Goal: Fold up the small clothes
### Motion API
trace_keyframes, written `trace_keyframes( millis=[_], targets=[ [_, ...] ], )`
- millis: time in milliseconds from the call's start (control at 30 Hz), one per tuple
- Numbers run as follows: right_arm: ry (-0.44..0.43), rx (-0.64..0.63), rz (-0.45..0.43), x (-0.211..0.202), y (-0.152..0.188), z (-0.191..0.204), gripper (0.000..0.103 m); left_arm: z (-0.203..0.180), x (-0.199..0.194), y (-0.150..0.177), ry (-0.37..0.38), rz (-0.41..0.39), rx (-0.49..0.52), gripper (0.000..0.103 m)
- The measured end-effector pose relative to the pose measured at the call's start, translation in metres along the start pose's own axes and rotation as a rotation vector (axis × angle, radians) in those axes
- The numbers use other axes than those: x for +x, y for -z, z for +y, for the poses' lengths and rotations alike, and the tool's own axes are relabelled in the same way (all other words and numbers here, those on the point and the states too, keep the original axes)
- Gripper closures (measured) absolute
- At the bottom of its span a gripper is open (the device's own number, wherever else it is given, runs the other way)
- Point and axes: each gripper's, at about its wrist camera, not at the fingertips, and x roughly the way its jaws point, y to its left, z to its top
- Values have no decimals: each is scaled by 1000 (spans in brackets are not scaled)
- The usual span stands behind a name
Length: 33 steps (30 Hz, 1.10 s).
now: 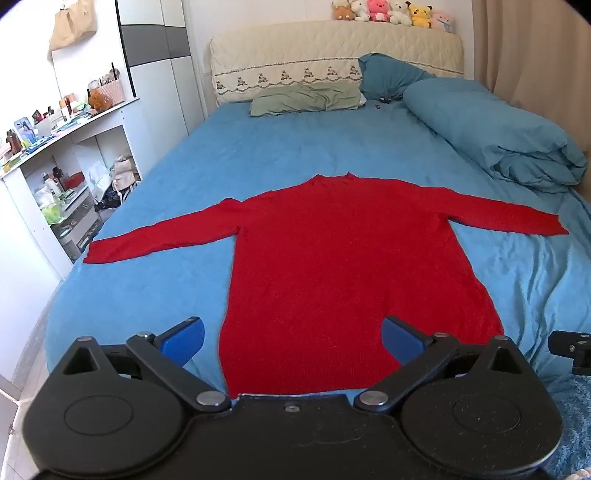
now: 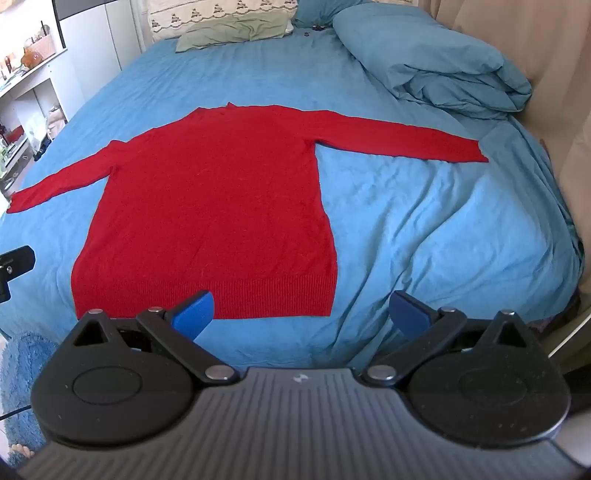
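On the blue bed sheet (image 1: 177,162), a red sweater (image 1: 332,258) is spread flat, sleeves extended toward 9 and 3 o'clock, hem toward 6 o'clock. The left gripper (image 1: 293,338) is held with jaws apart over the hem, nothing grasped. The right gripper (image 2: 301,312), likewise spread and empty, is held at the hem's right corner. A rolled duvet (image 1: 491,125) is seen at 2 o'clock.

A home bedroom: bed (image 1: 258,155); pillow (image 1: 306,98); plush toys (image 1: 391,13).

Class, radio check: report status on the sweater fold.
Left gripper open, right gripper open, both empty. Red sweater flat on the bed, sleeves spread, unfolded. Nothing in the way.
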Motion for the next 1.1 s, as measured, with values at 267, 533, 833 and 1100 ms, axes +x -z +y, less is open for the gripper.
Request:
trace_keyframes(
  millis=[267,533,833,1100],
  targets=[
    [-5,4,4,0,-2,-1,0,4,1,-2,2,-1,-5,0],
    [-5,4,2,0,-1,-2,0,4,0,-2,1,-5,-6,0],
    [-5,5,1,-1,-2,-2,0,3,-1,-2,1,-8,-6,0],
    [-6,4,-2,-6,-4,0,0,4,-3,-2,4,-13,-7,0]
  ],
)
